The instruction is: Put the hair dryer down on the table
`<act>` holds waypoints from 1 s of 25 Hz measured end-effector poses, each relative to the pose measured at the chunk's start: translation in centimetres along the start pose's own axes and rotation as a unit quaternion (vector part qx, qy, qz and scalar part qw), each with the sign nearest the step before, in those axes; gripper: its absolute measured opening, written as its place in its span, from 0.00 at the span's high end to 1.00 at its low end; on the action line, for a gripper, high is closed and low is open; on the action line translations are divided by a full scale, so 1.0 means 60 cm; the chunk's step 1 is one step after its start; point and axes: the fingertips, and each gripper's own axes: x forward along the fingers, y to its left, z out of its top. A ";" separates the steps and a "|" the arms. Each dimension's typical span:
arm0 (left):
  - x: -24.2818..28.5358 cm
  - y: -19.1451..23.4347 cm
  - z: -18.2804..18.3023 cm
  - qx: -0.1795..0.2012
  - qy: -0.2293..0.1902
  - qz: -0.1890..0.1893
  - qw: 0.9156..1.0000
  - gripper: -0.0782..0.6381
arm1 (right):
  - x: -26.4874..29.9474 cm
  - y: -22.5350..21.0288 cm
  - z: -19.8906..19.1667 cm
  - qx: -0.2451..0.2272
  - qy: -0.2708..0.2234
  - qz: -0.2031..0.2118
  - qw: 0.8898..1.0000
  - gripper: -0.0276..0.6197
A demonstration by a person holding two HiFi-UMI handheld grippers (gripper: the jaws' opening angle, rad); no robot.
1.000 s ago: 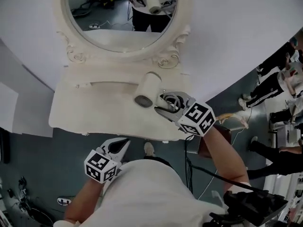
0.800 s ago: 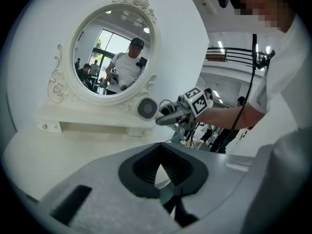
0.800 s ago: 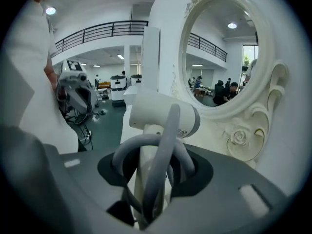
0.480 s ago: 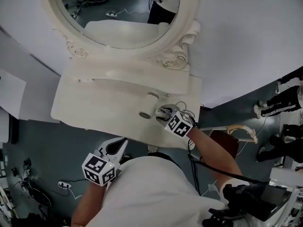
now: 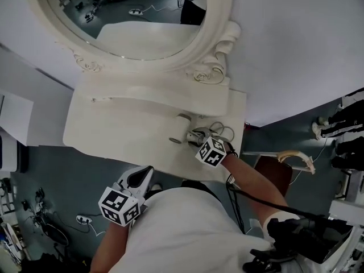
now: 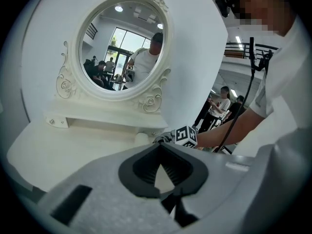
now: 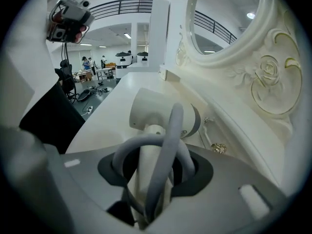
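One cream table (image 5: 114, 127) on grey floor (image 5: 51, 175)

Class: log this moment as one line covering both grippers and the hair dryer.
left gripper: shut, empty | right gripper: shut on hair dryer handle | hair dryer: down at table, not released

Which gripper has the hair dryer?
The right gripper, clamped on the hair dryer by its handle; the left gripper holds nothing.
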 end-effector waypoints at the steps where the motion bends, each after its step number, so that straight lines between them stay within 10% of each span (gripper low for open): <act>1: 0.003 0.002 0.003 -0.001 0.001 0.001 1.000 0.89 | 0.002 -0.002 0.000 -0.003 -0.002 -0.002 1.000 0.67; 16: -0.004 0.029 0.018 0.012 0.005 -0.017 1.000 0.89 | 0.027 0.002 -0.021 -0.040 0.022 -0.023 0.999 0.57; 25: -0.053 0.053 -0.002 0.013 -0.005 -0.035 0.999 0.89 | 0.019 0.007 -0.029 -0.019 0.064 -0.028 0.997 0.32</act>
